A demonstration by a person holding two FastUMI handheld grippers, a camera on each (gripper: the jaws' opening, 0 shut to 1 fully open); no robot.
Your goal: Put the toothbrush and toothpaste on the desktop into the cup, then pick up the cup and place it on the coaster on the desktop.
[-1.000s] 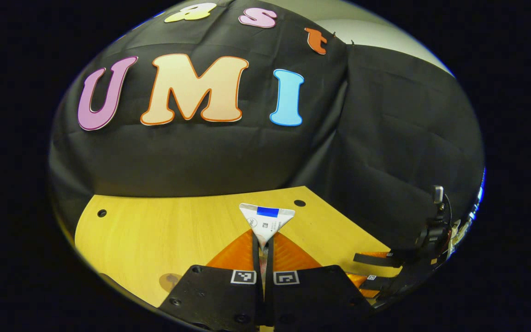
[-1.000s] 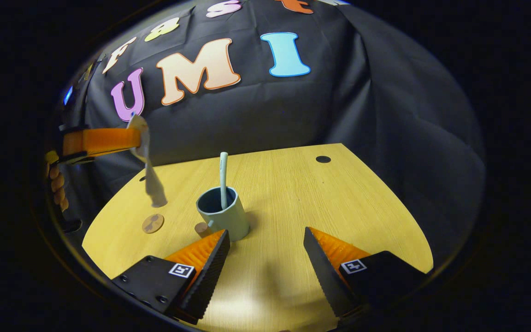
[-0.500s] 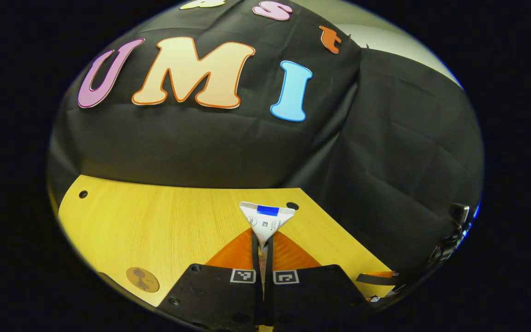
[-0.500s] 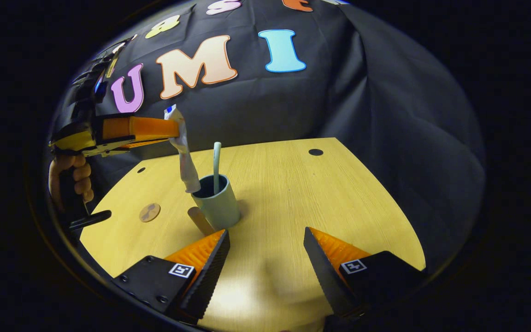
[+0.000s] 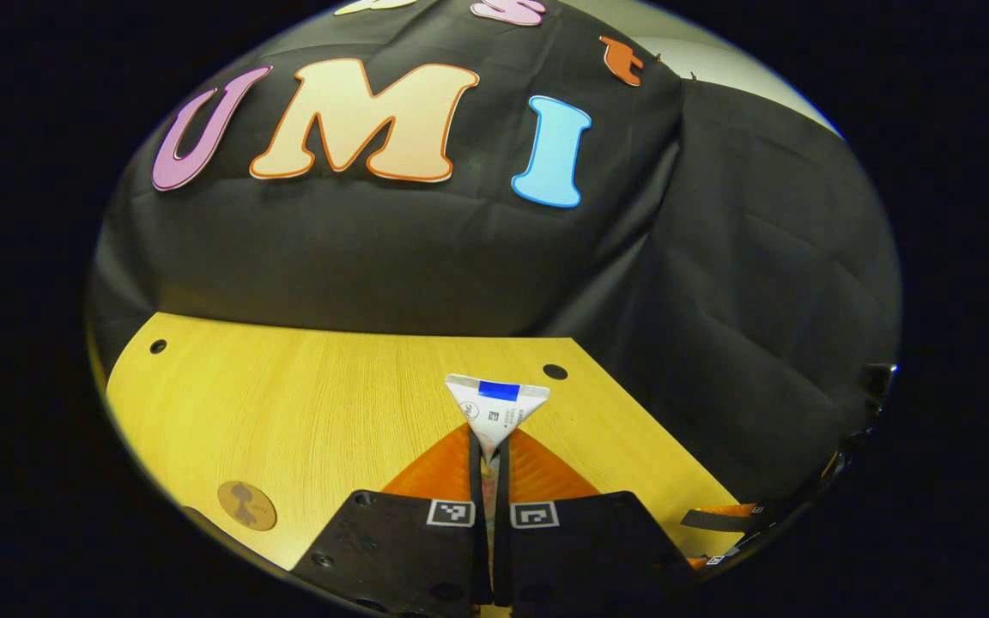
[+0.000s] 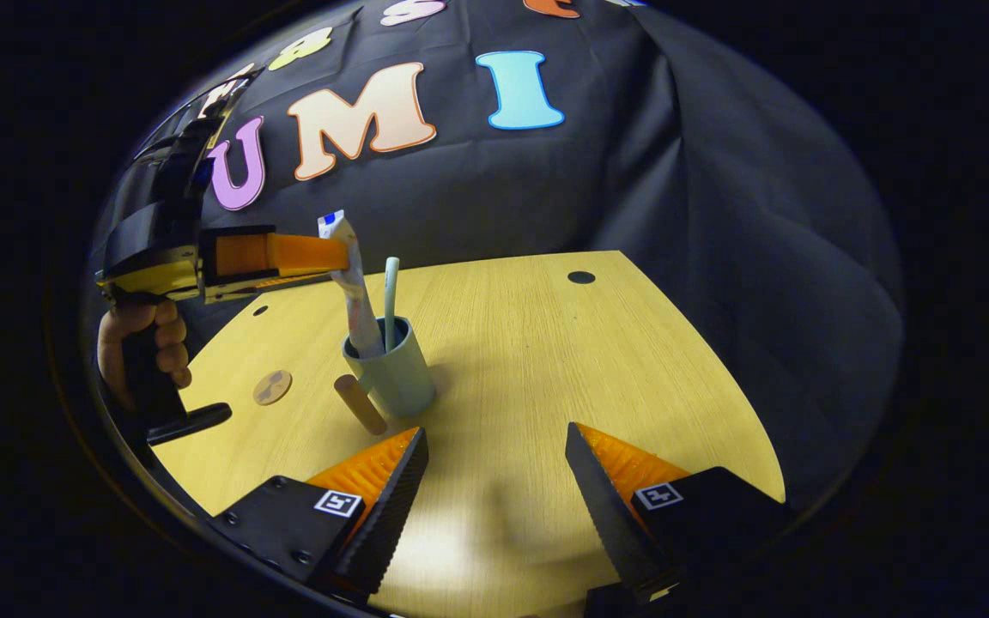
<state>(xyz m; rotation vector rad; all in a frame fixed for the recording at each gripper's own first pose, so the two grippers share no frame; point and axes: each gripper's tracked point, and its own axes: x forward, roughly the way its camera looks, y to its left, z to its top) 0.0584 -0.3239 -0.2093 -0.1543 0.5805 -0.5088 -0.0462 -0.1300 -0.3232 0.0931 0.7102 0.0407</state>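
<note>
Left gripper view: the toothpaste (image 5: 497,410) is pinched between closed jaws above the desk (image 5: 306,412). Right gripper view: jaws are spread, empty; ahead, the toothpaste has been lowered into the cup (image 6: 391,378) beside the toothbrush (image 6: 389,292); release is judged next.

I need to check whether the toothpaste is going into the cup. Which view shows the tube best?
The right gripper view: the toothpaste hangs full-length from the left gripper, its lower end inside the cup. The left gripper view shows just its crimped end between the fingers.
</note>
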